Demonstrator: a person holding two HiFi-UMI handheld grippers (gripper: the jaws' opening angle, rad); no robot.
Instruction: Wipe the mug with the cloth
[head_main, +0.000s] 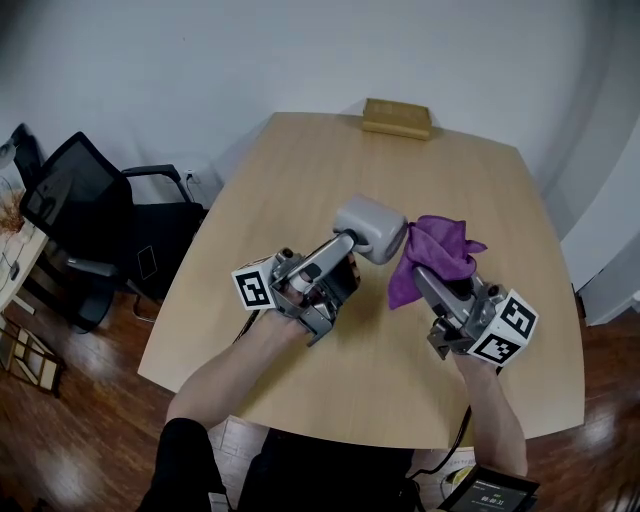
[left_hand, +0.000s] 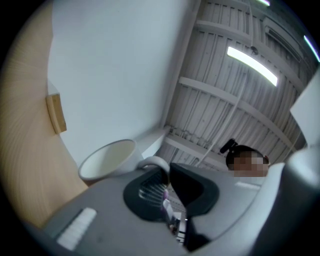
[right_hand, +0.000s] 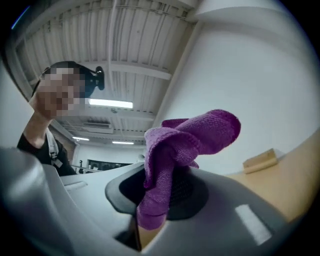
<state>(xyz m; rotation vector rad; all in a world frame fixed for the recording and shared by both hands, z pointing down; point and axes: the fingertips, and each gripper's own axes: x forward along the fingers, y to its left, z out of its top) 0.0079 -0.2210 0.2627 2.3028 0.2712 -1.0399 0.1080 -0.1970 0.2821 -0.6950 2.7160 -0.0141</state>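
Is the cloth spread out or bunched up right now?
Bunched up: the purple cloth sits crumpled in folds, pinched in the right gripper, a corner hanging beside the mug.

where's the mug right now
Head view, centre: the mug is held by its handle in the left gripper, just beside the purple cloth on its right.

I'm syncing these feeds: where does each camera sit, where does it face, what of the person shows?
Head view: on the head, steeply down at the table; both forearms, both tools.
Left gripper view: on the left tool, up past the mug to the ceiling; person's head.
Right gripper view: on the right tool, up past the cloth; head, shoulder.
Shared: wooden block, all three.
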